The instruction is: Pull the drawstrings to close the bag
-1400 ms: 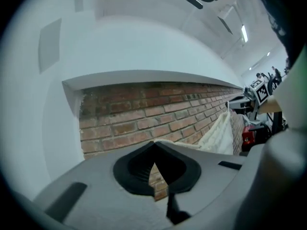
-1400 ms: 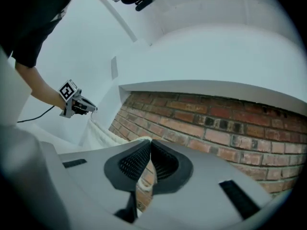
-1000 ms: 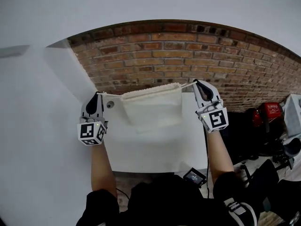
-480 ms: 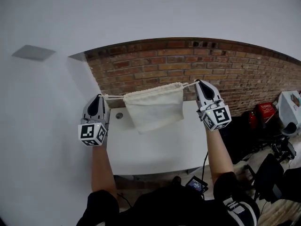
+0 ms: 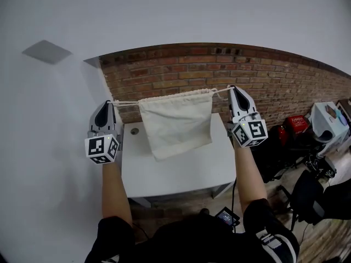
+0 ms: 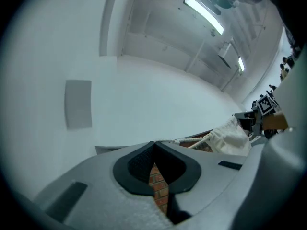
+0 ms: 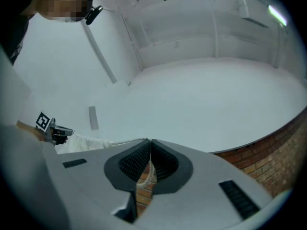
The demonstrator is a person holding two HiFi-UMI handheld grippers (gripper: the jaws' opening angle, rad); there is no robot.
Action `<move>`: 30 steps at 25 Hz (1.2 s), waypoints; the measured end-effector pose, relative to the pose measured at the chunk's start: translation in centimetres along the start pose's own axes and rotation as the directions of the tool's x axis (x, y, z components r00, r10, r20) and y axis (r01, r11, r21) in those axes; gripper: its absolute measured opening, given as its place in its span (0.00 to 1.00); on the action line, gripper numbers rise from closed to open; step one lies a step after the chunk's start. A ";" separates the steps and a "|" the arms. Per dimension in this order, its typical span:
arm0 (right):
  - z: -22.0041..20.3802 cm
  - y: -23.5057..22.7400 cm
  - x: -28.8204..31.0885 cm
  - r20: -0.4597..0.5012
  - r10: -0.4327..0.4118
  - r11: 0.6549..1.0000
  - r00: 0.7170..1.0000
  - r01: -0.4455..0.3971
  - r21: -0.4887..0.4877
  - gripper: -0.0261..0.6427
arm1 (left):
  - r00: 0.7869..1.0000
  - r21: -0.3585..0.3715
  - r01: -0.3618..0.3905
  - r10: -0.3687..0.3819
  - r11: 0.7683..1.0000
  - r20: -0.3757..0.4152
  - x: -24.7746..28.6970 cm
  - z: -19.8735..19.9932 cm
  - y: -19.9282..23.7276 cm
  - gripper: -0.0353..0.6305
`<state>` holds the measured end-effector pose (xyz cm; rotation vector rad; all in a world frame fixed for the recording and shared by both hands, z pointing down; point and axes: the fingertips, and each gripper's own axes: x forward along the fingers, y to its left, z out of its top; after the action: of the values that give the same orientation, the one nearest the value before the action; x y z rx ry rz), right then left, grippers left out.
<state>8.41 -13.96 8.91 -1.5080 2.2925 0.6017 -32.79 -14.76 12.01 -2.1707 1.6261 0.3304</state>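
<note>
Above the white rectangular table [image 5: 181,171], the cream cloth drawstring bag [image 5: 176,122] hangs between our left gripper [image 5: 109,104] and right gripper [image 5: 232,90], each clenched on a taut white cord drawstring [image 5: 125,102]. We judge the mouth gathered but still wide, so more pulling remains.

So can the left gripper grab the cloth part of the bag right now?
Probably not yet. The left gripper is shut on the drawstring, which runs taut to the bag. Nothing blocks the way across, but it would have to let go of the string first.
</note>
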 end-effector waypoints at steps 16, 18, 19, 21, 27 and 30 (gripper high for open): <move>0.6 -4.8 -3.2 0.043 -0.063 0.983 0.997 0.055 0.173 0.06 | 0.993 -0.055 -0.088 0.092 0.995 0.078 -2.9 4.0 -2.3 0.08; 0.6 -5.2 -3.2 0.047 -0.066 0.978 0.997 0.055 0.201 0.06 | 0.991 -0.083 -0.096 0.103 0.992 0.083 -3.1 4.1 -2.0 0.08; 0.6 -5.5 -3.2 0.050 -0.067 0.975 0.996 0.055 0.217 0.06 | 0.990 -0.100 -0.100 0.109 0.990 0.085 -3.2 4.2 -1.9 0.08; 0.7 -5.8 -3.3 0.055 -0.069 0.970 0.996 0.054 0.237 0.06 | 0.989 -0.114 -0.109 0.119 0.988 0.086 -3.5 4.2 -1.7 0.08; 0.4 -7.0 -4.2 0.068 -0.090 0.952 0.994 0.066 0.298 0.06 | 0.985 -0.147 -0.119 0.135 0.982 0.103 -4.2 4.7 -1.4 0.08; 0.5 -7.3 -4.5 0.070 -0.095 0.946 0.993 0.068 0.316 0.06 | 0.985 -0.195 -0.114 0.137 0.974 0.106 -4.4 4.6 -1.0 0.08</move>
<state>16.91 -12.72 9.52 -1.3873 2.1289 0.2559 -32.84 -8.68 9.93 -2.1385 1.7297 0.6636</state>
